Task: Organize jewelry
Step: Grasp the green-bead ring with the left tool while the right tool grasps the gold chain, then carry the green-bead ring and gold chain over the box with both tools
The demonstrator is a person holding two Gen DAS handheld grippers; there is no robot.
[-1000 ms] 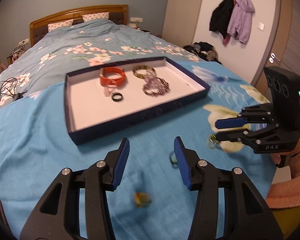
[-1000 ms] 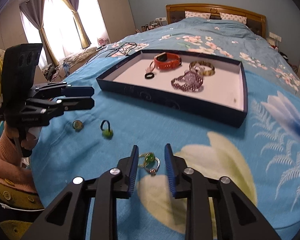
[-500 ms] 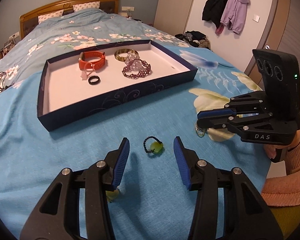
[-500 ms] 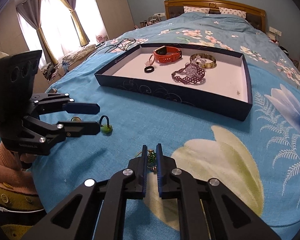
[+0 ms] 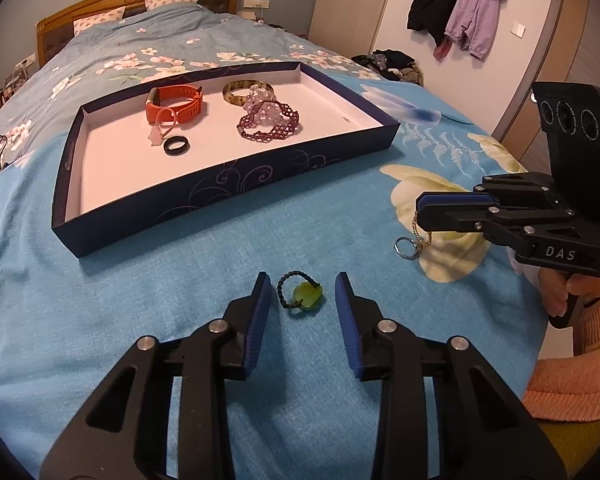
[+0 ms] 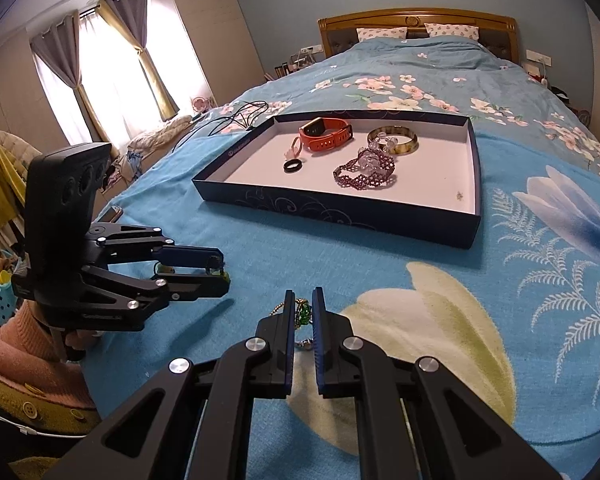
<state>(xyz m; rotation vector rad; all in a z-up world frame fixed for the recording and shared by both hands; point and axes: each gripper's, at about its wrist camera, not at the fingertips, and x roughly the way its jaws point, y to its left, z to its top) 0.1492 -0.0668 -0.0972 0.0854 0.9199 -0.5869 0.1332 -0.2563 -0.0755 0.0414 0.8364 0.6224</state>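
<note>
Two grippers work over the blue flowered bedspread [image 5: 100, 320], and several pieces already lie in the shallow dark blue cardboard tray with the white floor [image 5: 228, 188].

At the left side, the left gripper [image 5: 302, 300] is low over the cloth. Its fingers have just been closing, but they stand partly open and do not touch anything. Between them, on the bedspread, lies the green bead ring with the dark braided loop [image 5: 302, 296]. Seen from this gripper, the tray is at about eleven o'clock. It holds an orange watch strap [image 5: 176, 106], a small black ring [image 5: 176, 146], a tortoiseshell bangle [image 5: 240, 90] and a dark red beaded bracelet [image 5: 270, 124].

At the right side, around three o'clock in the left wrist view, the right gripper [image 5: 418, 210] has its fingers pressed together on the gold chain with the green beads and the silver key ring [image 5: 414, 236]. The ring end hangs down to the cloth.

I think two things could go wrong. The left fingers may close on soft cloth and pinch the bedspread with the small ring, or push the ring away, because it lies flat. On the right, the hanging chain could slip out or catch on the tray wall during the move.
</note>
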